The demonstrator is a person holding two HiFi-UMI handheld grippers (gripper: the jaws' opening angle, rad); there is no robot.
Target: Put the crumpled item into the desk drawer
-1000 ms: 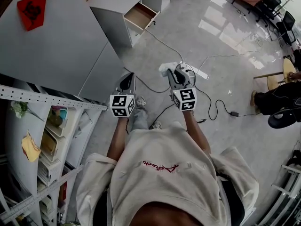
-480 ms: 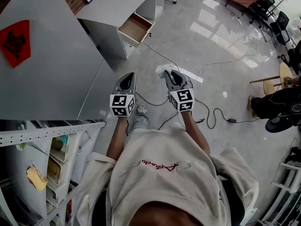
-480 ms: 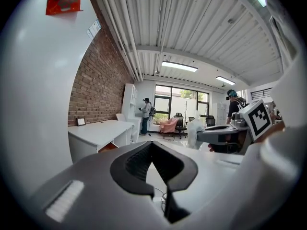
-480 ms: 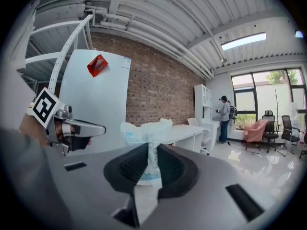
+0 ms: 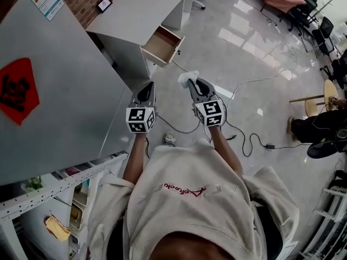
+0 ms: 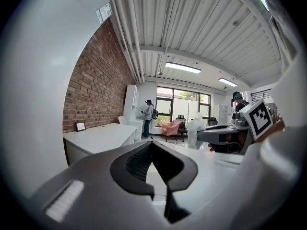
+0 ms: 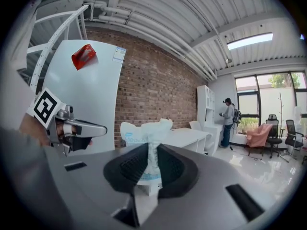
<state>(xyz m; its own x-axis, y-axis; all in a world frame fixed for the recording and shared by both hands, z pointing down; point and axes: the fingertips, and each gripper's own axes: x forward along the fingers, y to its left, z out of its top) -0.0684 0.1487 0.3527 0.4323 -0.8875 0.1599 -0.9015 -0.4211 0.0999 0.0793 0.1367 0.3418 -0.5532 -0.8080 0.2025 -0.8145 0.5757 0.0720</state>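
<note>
Okay, head view: right gripper (image 5: pixel 193 85) jaws are clamped on the crumpled item (image 5: pixel 186 79), a white wad sticking out past the tips and carried in the air above the floor (image 5: pixel 260 53). Left gripper (image 5: pixel 147 88) is just beside it and holds nothing. The drawer (image 5: pixel 162 45) stands pulled out of the white counter (image 5: pixel 141 7), ahead and well apart from the wad. Cables (image 5: pixel 260 146) trail on the floor near the person.

Left gripper view: jaws closed tip to tip, nothing between them.

Right gripper view: jaws pinch the crumpled item (image 7: pixel 144 131) at its narrow waist, with most of it fanning out above the pads.

Risks, as I judge them:
- The grip is on a thin, crushable neck, so a swing could let the wad slip out short of the drawer.
- The loose cables could catch a foot.
- Letting go over the drawer front instead of inside it would drop the wad to the floor.
</note>
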